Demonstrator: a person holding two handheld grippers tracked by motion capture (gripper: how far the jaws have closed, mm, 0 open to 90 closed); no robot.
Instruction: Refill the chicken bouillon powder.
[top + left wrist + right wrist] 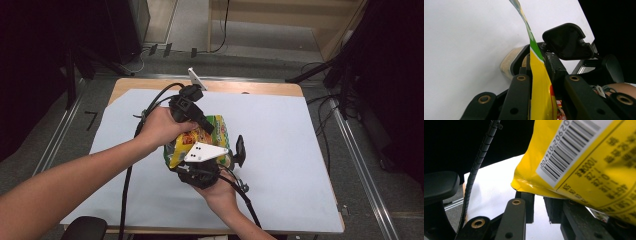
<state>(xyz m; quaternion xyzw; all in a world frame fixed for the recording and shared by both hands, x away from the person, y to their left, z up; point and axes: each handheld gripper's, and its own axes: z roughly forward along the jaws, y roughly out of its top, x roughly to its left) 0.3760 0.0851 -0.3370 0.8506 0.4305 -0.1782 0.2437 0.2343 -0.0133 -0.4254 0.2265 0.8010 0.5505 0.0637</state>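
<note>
Two grippers work one yellow snack bag (200,142): left gripper (541,82) clamps its edge betw. jaws, right gripper (537,206) pinches opp. edge — prob. so we tear it open.

Each black hand-held gripper (235,150) has brass-ringed screw holes, a ribbed black cable (477,160) and a grey triangular plate (205,151); forearms bare.
</note>
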